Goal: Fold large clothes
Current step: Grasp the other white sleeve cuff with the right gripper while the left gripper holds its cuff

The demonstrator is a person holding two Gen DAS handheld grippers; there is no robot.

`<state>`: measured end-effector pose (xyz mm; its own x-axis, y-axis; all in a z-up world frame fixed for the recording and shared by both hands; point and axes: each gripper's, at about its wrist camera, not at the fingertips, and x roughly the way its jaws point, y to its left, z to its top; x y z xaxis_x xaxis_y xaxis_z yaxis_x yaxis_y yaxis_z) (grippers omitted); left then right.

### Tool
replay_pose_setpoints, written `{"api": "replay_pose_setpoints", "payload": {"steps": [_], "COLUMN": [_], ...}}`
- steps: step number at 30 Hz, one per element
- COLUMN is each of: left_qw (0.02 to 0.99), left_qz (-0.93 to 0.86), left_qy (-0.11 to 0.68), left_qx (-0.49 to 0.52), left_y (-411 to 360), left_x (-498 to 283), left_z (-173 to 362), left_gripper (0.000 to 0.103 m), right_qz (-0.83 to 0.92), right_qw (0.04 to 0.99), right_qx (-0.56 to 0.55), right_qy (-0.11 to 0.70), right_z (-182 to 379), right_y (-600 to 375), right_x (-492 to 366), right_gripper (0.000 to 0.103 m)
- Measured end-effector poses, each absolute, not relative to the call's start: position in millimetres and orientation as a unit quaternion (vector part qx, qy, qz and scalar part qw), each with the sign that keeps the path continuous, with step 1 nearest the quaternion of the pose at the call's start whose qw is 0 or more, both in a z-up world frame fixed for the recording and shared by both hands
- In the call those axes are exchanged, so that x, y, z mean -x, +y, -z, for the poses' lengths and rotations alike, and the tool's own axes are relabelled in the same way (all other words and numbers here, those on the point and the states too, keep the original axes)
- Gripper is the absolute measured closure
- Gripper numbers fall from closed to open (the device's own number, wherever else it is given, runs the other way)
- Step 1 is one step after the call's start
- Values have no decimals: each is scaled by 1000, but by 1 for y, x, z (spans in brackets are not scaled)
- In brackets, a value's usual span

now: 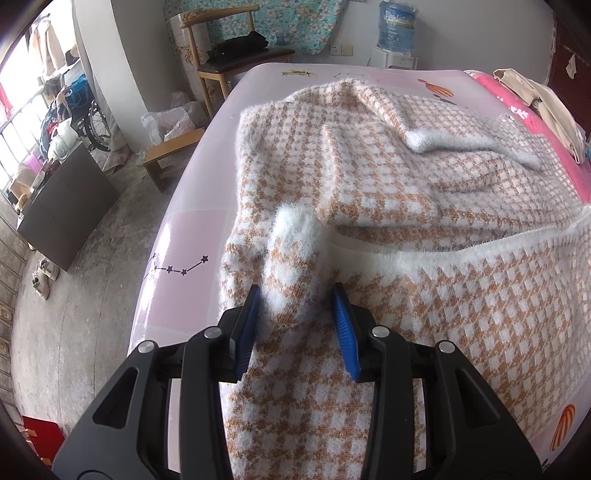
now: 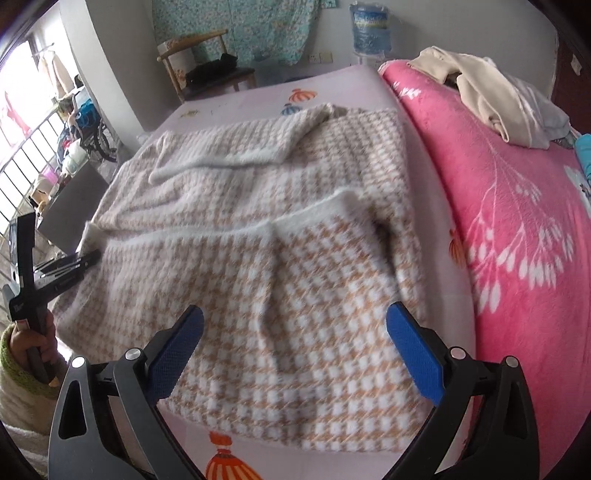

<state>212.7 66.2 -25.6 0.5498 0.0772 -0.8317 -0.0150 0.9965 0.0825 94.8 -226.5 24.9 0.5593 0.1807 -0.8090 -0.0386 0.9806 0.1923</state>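
Observation:
A fuzzy tan-and-white houndstooth sweater [image 1: 406,177] lies spread on the bed, with its lower part folded up over the body. My left gripper [image 1: 295,295] is shut on a bunched sleeve with a white cuff [image 1: 295,225] at the sweater's left edge. The right wrist view shows the same sweater [image 2: 295,258], with the left gripper [image 2: 86,258] pinching its left corner and a hand [image 2: 33,339] on the handle. My right gripper [image 2: 295,314] hovers open above the sweater's near part, nothing between its blue pads [image 2: 413,354].
The bed has a pale pink printed sheet [image 1: 192,229]. A bright pink blanket [image 2: 517,221] covers its right side, with beige clothes [image 2: 491,92] piled on it. A wooden chair [image 1: 229,62], a water dispenser [image 1: 397,26] and a dark cabinet [image 1: 62,206] stand around the bed.

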Motion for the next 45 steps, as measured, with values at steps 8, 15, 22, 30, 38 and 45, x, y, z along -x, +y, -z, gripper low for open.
{"api": "replay_pose_setpoints", "payload": {"steps": [8, 15, 22, 30, 38, 45], "left_qw": [879, 879, 879, 879, 879, 879], "left_qz": [-27, -29, -29, -31, -30, -28], "left_qy": [474, 474, 474, 474, 474, 474], "left_qx": [-32, -35, -39, -40, -40, -42], "left_y": [65, 64, 63, 63, 62, 63], "left_x": [-213, -213, -213, -213, -212, -213], "left_z": [26, 27, 27, 27, 27, 27], "left_gripper": [66, 66, 66, 65, 65, 65], "right_qz": [-83, -123, -138, -184, -143, -93], "right_qw": [875, 870, 848, 840, 844, 874], "right_qx": [-113, -125, -134, -112, -87, -33], "right_qy": [463, 460, 495, 499, 509, 477], "right_z": [-13, -7, 20, 9, 19, 1], "right_y": [-258, -257, -269, -266, -266, -243], "right_x": [-139, -146, -160, -140, -156, -132], "right_gripper": [29, 42, 42, 42, 70, 87]}}
